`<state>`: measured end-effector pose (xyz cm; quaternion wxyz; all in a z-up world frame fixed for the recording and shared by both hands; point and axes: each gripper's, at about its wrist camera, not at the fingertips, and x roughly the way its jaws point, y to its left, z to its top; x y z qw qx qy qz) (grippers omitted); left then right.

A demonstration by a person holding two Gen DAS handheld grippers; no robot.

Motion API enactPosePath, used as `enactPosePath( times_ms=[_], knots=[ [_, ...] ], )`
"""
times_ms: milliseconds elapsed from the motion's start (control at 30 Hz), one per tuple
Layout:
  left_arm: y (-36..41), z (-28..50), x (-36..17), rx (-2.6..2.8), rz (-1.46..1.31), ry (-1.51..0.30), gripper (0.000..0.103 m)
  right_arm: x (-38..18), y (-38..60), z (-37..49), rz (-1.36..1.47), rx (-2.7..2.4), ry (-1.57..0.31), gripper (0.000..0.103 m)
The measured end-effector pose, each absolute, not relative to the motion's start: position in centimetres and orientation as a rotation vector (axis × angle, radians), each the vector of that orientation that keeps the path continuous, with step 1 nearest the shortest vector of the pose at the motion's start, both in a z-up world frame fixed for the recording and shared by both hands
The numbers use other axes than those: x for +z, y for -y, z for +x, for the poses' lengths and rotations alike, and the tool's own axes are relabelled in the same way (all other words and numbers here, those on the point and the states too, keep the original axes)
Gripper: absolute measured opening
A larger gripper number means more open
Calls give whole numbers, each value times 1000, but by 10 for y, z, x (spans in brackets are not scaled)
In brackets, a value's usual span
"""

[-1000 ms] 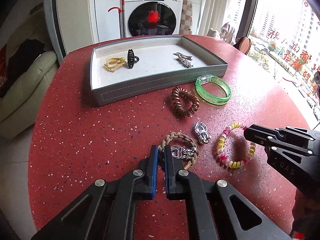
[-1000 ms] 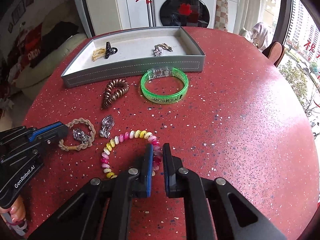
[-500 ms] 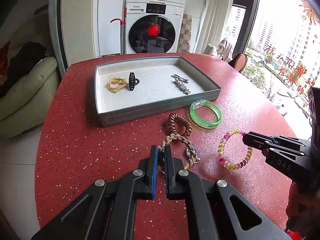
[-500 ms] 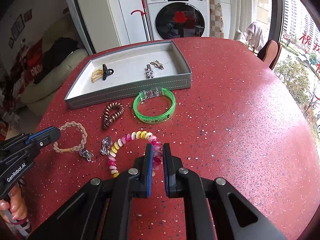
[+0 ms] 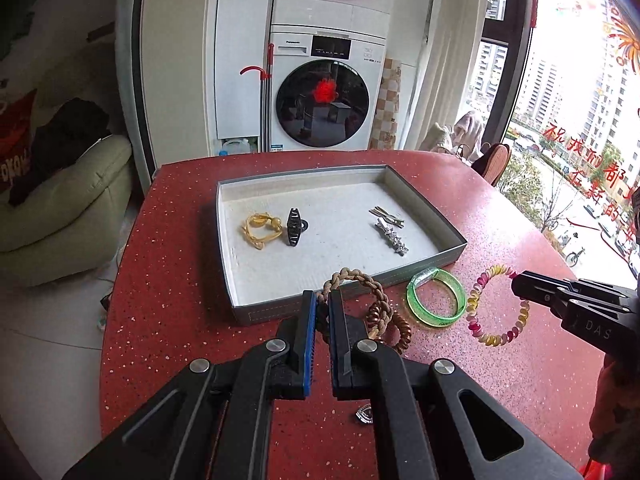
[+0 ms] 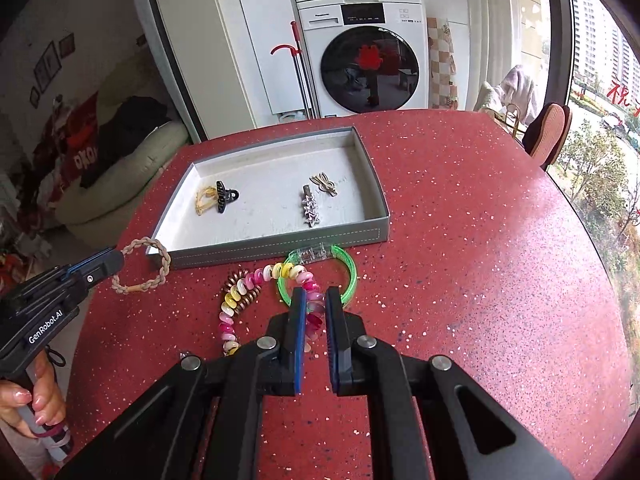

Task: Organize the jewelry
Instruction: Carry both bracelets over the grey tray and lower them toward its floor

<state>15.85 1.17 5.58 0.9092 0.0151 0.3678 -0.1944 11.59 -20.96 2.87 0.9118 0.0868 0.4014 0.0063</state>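
Table: I'm over a red speckled round table (image 5: 168, 320), filling mid-frame.
Back wall: white washing machine (image 5: 324, 92), top centre.
Left edge: pale green sofa (image 5: 68, 208).
Right edge: tall window (image 5: 568, 120), bright daylight, tower blocks outside.
Floor: pale tiles (image 5: 44, 360), lower left.

Bright window daylight from the right, sharp, fisheye-bent edges.
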Motion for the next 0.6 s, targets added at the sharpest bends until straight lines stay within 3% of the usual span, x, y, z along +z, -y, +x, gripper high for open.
enactPosePath(
  times_ms=[300,600],
  knots=[
    [-10,212,44,-363,18,-803,24,47,206,174,163,50,-822,10],
    [-2,260,17,-329,32,-875,24,23,192,241,162,96,-882,10]
  ],
)
